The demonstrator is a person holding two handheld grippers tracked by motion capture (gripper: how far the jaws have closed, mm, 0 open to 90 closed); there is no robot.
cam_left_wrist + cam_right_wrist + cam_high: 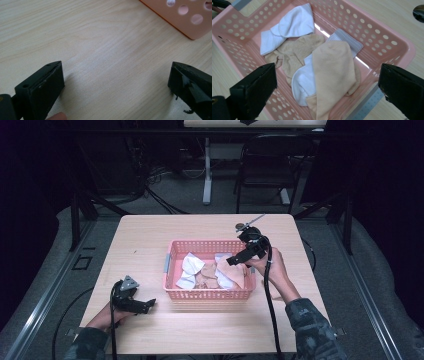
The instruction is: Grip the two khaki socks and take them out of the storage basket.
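Right tongs (pixel 234 260), agape, poised above pink perforated plastic basket (pixel 173 251) to pick beige sock (pixel 334 75); left tongs (pixel 150 304), agape, parked at 8 o'clock.

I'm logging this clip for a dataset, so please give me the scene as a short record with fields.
setting: wooden table
container: pink basket, mid-table
contents: white socks and tan socks, heaped
right claw: open, above basket's right side
left claw: open, empty, low over the table left of basket
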